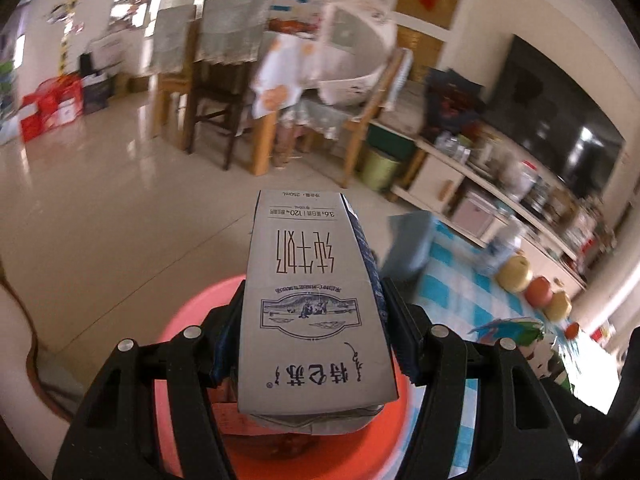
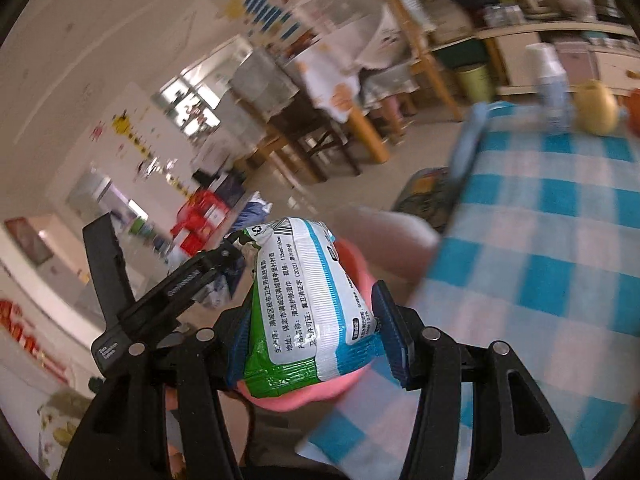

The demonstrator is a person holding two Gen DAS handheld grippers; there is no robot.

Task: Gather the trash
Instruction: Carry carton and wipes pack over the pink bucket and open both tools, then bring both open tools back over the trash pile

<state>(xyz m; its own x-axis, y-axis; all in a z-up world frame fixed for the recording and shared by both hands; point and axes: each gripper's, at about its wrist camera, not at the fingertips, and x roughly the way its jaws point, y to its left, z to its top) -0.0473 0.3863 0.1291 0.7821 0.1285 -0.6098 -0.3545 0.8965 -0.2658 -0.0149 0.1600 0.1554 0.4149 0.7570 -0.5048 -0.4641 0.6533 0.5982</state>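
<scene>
Left wrist view: left gripper [image 1: 310, 320] clamped on a grey milk carton [image 1: 312, 300], both fingers pressed against its sides, printed text upside down, carton pointing away from the camera. Directly beneath it, a pink-red bin [image 1: 192, 316], rim showing to the left and below the carton. To the right, a blue-and-white checked tablecloth [image 1: 448, 280] with a row of fruit [image 1: 536, 290] along its far edge and a crumpled blue-green wrapper [image 1: 508, 330] near the gripper. Farther off, blurred wooden chairs [image 1: 216, 92] on a pale tiled floor, a green waste basket [image 1: 380, 168] beside a low shelf, a dark television [image 1: 560, 120] above. Right wrist view: right gripper [image 2: 308, 320] closed on a green, white and blue wet-wipe packet [image 2: 304, 300], squeezed between both fingers and tilted. Behind and below the packet, the pink-red bin [image 2: 360, 268], blurred. Left gripper [image 2: 172, 292] in sight at the left, black, its jaw state not readable here. Checked tablecloth [image 2: 540, 260] filling the right side, a spray bottle [image 2: 552, 80] and fruit [image 2: 596, 108] at its far end.
</scene>
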